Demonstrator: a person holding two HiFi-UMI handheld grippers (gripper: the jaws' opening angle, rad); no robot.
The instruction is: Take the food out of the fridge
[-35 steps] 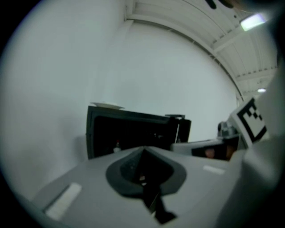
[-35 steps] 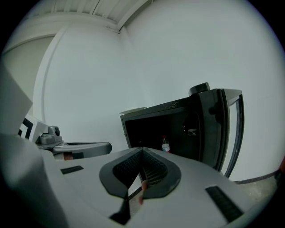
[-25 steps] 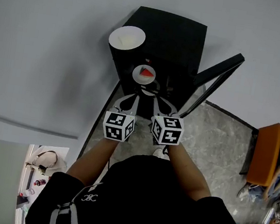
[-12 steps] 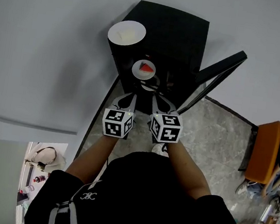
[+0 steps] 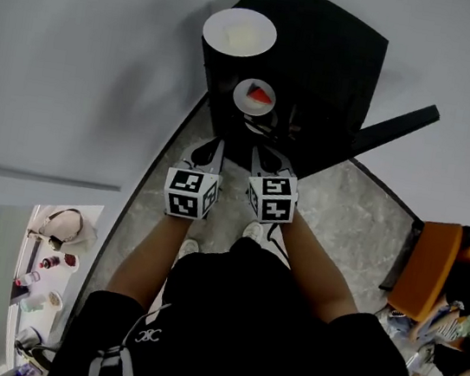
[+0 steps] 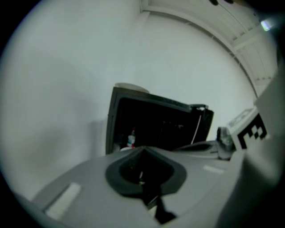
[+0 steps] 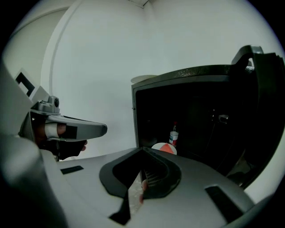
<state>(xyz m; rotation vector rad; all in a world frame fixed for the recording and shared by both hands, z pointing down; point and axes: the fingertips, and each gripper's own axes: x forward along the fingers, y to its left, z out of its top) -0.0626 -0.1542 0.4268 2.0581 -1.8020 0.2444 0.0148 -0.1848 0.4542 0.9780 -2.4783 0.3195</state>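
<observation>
The food in reach is a red wedge [image 5: 258, 95] lying on a small white plate [image 5: 246, 101], which sits on a shelf just inside the open black fridge [image 5: 326, 47], near its left wall. A small bottle [image 7: 173, 135] stands upright behind it, farther in. A second white plate [image 5: 239, 32] rests on the fridge's top; what it carries is too pale to make out. The door [image 5: 397, 128] is swung wide to the right.

The left gripper [image 6: 143, 150] and right gripper [image 7: 143, 151] hang side by side in front of the opening, short of the shelf. Both have their fingers clenched together with nothing between them.

The plate looks stiff, smooth and light, with a thin rim that is probably slick and breakable if dropped. The wedge lies loose on it and looks soft and moist, so it would likely slide on a tilt and bruise under a pinch. The sound hold is on the plate's near rim, fingers above and below the edge, ideally one gripper at each side, and the plate drawn out level. The fingers must first spread.
</observation>
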